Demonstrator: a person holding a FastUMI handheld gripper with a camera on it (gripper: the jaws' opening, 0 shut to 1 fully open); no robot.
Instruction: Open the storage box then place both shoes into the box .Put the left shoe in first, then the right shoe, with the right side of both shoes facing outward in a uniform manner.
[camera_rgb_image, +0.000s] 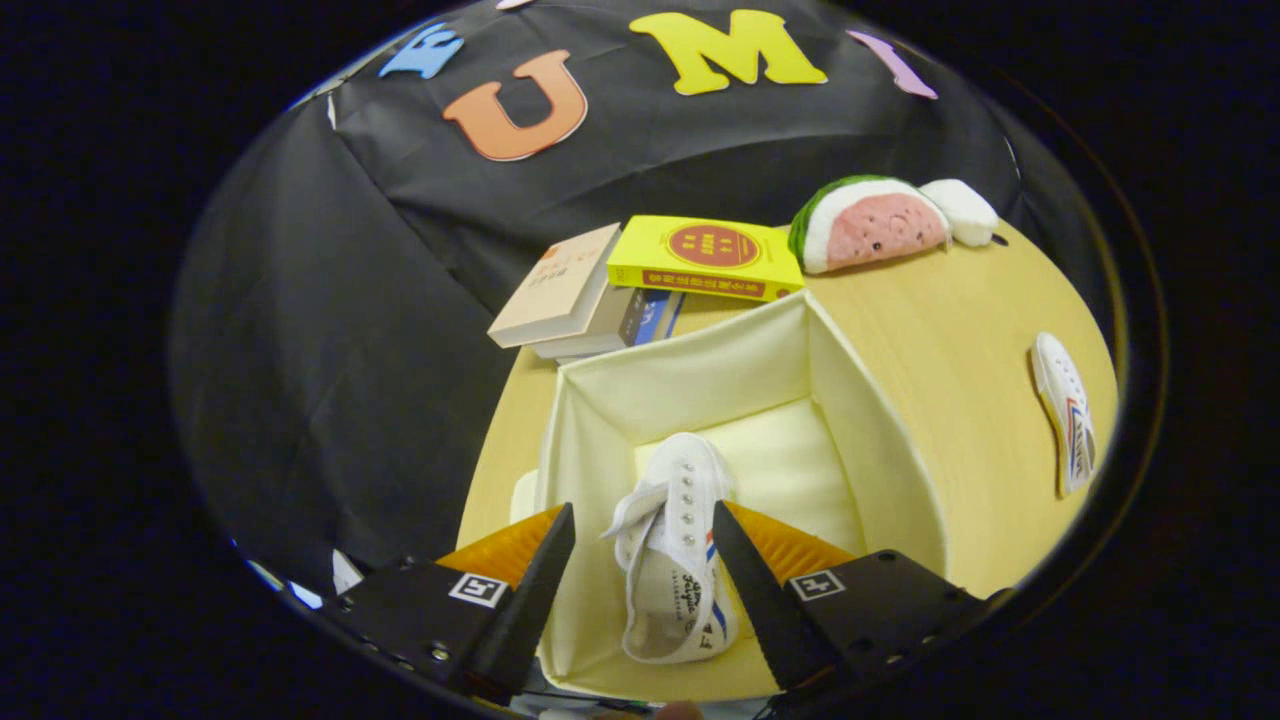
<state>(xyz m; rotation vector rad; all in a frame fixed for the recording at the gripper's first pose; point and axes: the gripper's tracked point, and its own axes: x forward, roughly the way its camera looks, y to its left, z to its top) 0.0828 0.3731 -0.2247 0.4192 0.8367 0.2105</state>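
Observation:
The cream fabric storage box (700, 375) stands open on the wooden table (950, 330). A white shoe (672, 560) with red and blue stripes lies inside it near the front wall, toe pointing away from me, its striped side toward the right finger. My gripper (643, 507) hangs over the box's front edge with the shoe between its fingers. A sliver of the box shows between the left finger and the shoe, and the right finger overlaps the shoe's side. The jaws stand open. The second white shoe (1068, 415) lies on its side on the table, far right of the box.
Behind the box lies a pile of books: a yellow one (705, 258) on top, a beige one (555, 290) to its left. A watermelon-slice plush (870, 225) sits at the back right. Bare tabletop stretches between the box and the second shoe.

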